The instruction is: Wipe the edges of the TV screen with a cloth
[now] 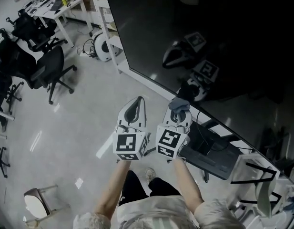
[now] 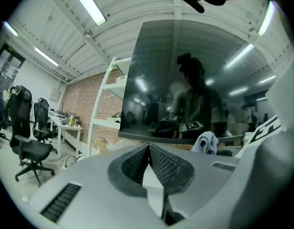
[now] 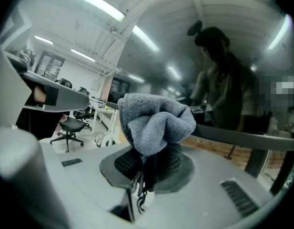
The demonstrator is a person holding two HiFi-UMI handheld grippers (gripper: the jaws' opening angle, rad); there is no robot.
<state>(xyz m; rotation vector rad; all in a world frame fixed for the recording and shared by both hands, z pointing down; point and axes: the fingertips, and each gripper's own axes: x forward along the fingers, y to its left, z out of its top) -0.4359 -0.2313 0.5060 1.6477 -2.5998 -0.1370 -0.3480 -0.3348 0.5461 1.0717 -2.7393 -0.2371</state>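
Note:
A large dark TV screen fills the upper right of the head view, its lower edge running diagonally just beyond both grippers. My right gripper is shut on a bunched grey cloth, which sits close to the screen's lower edge. In the right gripper view the cloth bulges out of the shut jaws, with the screen edge behind it. My left gripper is shut with nothing in it, a little left of the right one. In the left gripper view, the screen is ahead and the cloth is at right.
White shelving stands left of the TV. Black office chairs and a white desk are at the far left. A dark TV stand base with cables lies on the floor under the screen. A small stool is at lower left.

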